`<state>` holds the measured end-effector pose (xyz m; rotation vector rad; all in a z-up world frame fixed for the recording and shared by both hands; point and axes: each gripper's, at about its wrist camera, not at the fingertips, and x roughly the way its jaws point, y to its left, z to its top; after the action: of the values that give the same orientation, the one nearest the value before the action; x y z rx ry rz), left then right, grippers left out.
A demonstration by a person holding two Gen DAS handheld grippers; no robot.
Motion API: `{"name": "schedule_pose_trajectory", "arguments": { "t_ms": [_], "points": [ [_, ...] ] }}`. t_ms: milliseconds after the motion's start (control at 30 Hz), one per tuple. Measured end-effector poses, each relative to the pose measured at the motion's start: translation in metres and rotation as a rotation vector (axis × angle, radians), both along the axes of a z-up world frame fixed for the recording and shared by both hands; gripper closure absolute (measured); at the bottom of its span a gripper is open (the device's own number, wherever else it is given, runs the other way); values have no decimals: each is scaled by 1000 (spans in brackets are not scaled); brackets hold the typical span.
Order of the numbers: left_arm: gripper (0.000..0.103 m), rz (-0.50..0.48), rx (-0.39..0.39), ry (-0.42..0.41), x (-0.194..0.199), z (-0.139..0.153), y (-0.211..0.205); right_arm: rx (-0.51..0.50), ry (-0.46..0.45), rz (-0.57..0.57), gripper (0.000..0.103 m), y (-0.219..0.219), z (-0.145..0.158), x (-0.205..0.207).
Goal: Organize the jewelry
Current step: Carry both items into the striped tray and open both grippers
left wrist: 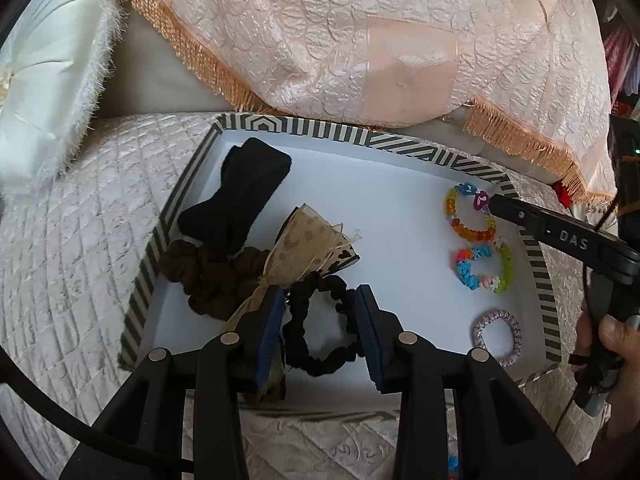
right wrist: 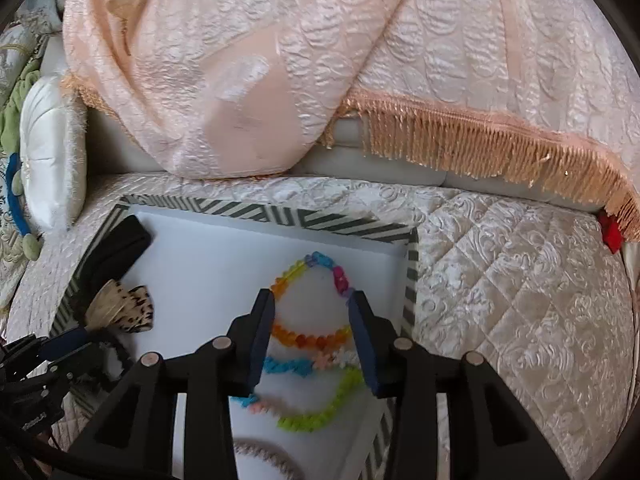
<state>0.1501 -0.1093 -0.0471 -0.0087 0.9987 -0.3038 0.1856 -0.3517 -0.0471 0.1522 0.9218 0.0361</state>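
**Tray on the quilted sofa, both grippers parted**

Quilted cream sofa cover (left wrist: 80, 240) under everything, with a peach fringed throw (left wrist: 360, 40) behind. Your striped tray (left wrist: 344, 132) sits on it, long side running left to right in the left wrist view.

Hard-to-see bits: the sparkly ring (left wrist: 496, 336) is half cut off in the right view, and your hand (left wrist: 612, 340) only peeks in at the edge.

Your left gripper (left wrist: 318, 320) has its pads parted around the black scrunchie (left wrist: 320, 328), not squeezing it as far as I can see. The right gripper (right wrist: 312, 312) is parted too, straddling the beaded bracelet (right wrist: 308, 304) without pinching. That bracelet lies flat near the tray's right wall, with the rainbow loom band (right wrist: 312, 392) just beside it. The black bow (left wrist: 240, 196), brown scrunchie (left wrist: 208, 276) and leopard ribbon (left wrist: 308, 248) are piled at left.
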Motion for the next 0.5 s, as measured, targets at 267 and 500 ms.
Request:
{"name": "schedule_pose_trajectory", "arguments": {
  "t_ms": [267, 500],
  "points": [
    [89, 32, 32, -37, -13, 12, 4, 3, -16, 9, 55, 8, 10, -26],
    [89, 52, 44, -70, -31, 24, 11, 5, -22, 5, 55, 15, 15, -58]
  ]
}}
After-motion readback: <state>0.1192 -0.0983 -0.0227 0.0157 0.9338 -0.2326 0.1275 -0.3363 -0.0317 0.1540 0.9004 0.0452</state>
